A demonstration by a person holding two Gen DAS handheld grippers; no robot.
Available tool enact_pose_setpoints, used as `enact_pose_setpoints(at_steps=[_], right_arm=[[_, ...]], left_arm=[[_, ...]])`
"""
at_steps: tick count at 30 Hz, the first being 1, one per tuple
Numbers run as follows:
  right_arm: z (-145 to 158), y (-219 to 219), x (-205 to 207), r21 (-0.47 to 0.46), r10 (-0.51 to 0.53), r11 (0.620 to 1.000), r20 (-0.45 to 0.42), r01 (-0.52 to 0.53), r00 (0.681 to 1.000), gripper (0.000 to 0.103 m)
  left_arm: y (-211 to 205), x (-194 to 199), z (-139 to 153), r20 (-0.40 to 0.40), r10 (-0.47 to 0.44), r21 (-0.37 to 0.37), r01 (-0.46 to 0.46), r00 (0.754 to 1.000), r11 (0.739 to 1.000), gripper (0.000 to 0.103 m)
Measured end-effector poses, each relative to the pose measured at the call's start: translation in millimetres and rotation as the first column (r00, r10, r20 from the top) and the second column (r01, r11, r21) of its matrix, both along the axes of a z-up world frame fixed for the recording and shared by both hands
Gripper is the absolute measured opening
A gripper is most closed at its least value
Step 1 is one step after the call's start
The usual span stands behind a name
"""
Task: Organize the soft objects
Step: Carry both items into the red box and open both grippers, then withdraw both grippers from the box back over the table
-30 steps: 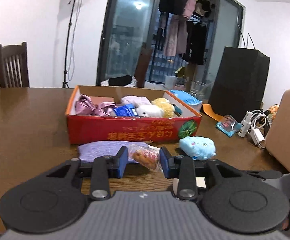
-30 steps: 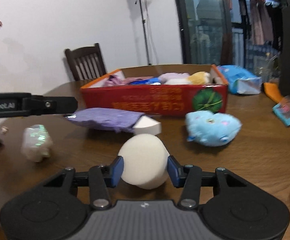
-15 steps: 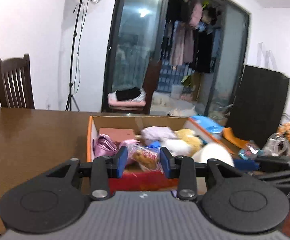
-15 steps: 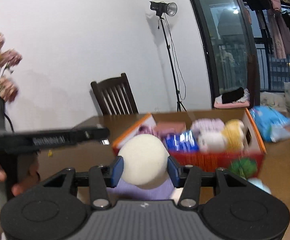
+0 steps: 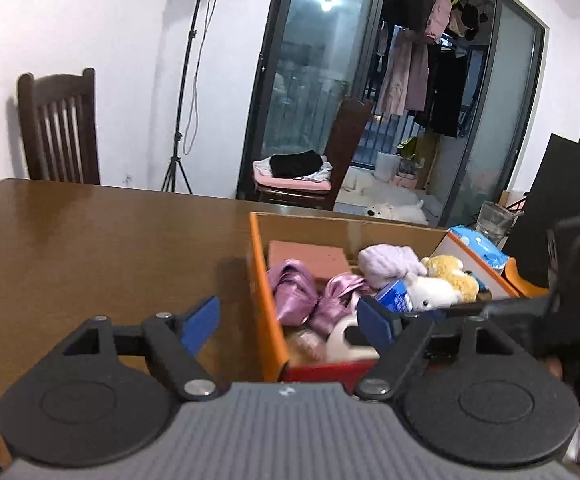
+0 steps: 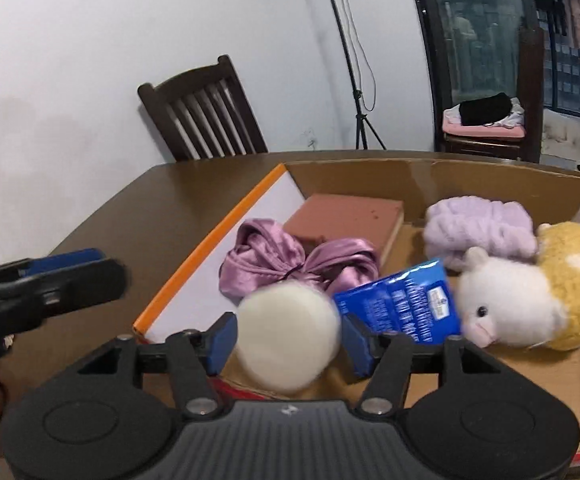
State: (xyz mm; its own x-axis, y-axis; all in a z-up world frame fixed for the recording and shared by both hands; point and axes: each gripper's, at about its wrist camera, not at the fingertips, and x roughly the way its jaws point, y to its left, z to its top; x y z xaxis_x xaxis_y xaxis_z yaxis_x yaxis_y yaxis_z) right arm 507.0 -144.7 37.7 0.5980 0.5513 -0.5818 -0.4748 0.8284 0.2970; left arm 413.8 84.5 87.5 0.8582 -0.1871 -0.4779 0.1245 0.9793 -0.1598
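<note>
A red-orange cardboard box on the wooden table holds soft things: a pink satin scrunchie, a brick-coloured sponge block, a lilac fluffy band, a white and yellow plush and a blue packet. My left gripper is open and empty over the box's near left corner; the clear-wrapped snack lies in the box below it. My right gripper hangs over the box with the white sponge ball between its widened fingers, blurred.
A dark wooden chair stands behind the table's far left. A light stand is by the wall. A glass, a blue tissue pack and a black bag are right of the box.
Both grippers rose from the table and moved over the box. The left gripper opened and the snack dropped into the box. The right gripper's fingers spread apart around the white ball.
</note>
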Motion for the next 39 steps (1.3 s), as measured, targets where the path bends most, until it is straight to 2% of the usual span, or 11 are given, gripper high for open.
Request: enact_pose_setpoints(at_steps=[3,6,8,10,14,19,22,25,31,39], right_arm=[[12,-3,-9,-0.004,-0.021,1.000,0.030,0.021,0.999,0.066],[32,-16,-27,0.004,-0.040,0.999,0.081,0.040,0.996,0.066],[44,-23,-49,-0.018,-0.017,1.000,0.131,0.019,0.991,0.066],[47,-27,-75,-0.050,0.020,0.999,0.163,-0.012,0.986,0.066],[34,-35,-123,-0.064,0.043,0.997,0.170,-0.033,0.984,0.066],[4,-57,-180,-0.013,-0.034,0.999,0.129,0.036,0.991,0.066],[-8,-68,-216,-0.028,-0.069,0.997,0.140,0.074,0.988,0.066],[-16,-80,-247,-0.058,-0.114,0.990,0.161,0.125,0.980,0.066],[-23,-106,-281,-0.056,-0.165,0.983,0.147,0.175,0.975,0.066],[-26,-113,-277,-0.061,-0.197,0.976,0.168,0.209,0.966,0.066]], left_arm=[[3,-21,8,0.024,0.011,0.035,-0.011,1.000,0.999,0.080],[8,-54,13,0.059,0.015,0.039,-0.018,0.998,0.999,0.083],[11,-78,8,0.070,0.011,0.037,-0.013,0.997,0.999,0.083],[12,-100,-2,0.049,0.029,0.040,-0.030,0.998,0.999,0.083],[10,-139,-26,-0.005,0.060,0.009,-0.060,0.998,0.998,0.083],[1,-184,-42,-0.022,0.086,-0.027,-0.087,0.996,0.996,0.083],[-5,-205,-46,-0.032,0.067,-0.030,-0.068,0.997,0.997,0.083],[-15,-220,-49,-0.033,0.059,0.000,-0.059,0.998,0.998,0.083],[-25,-233,-55,-0.057,0.044,-0.003,-0.045,0.997,0.999,0.083],[-26,-219,-55,-0.055,0.081,0.010,-0.080,0.995,0.997,0.084]])
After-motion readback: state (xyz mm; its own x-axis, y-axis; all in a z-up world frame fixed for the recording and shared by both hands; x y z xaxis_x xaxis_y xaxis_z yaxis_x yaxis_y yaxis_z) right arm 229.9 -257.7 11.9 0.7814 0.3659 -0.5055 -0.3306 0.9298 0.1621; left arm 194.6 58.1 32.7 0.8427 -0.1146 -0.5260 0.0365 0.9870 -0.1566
